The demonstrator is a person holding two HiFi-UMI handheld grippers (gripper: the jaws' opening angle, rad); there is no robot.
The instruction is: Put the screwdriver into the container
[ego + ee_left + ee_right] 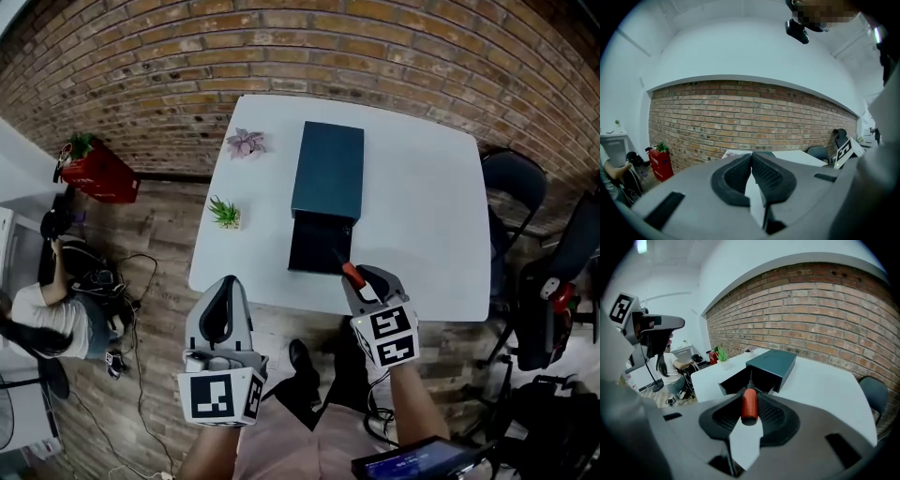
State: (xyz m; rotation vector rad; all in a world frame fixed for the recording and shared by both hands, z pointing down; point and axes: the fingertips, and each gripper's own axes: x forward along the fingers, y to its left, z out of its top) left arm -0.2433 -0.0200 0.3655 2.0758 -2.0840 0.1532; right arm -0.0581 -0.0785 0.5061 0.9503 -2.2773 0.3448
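- The right gripper (364, 277) has its jaws partly closed on the red handle of the screwdriver (749, 407). The pads press on both sides of the handle.
- The screwdriver's long axis runs along the line the gripper points. The butt of the handle faces the camera, and the thin metal shaft projects forward and downward past the jaw tips.
- Directly ahead of the shaft tip lies the container (328, 169), a dark teal box on the white table (422, 216). Its sliding drawer (292, 246) is pulled out toward the person and is open on top.
- In the head view, the screwdriver sits at the near edge of the table, just beside the drawer's near right corner. It is not yet inside the drawer.
- Judgement: the deciding relation is shaft tip to drawer mouth. The drawer's length runs away from the person, roughly in line with the screwdriver's axis, so little re-aiming should be needed before lowering.
- The right hand is clearly the nearer one.
- The left gripper (225, 283) has its jaws together on nothing. It is held off the table's near left corner, well apart from the container.
- A small potted plant (225, 213) stands left of the drawer, clear of the approach path.
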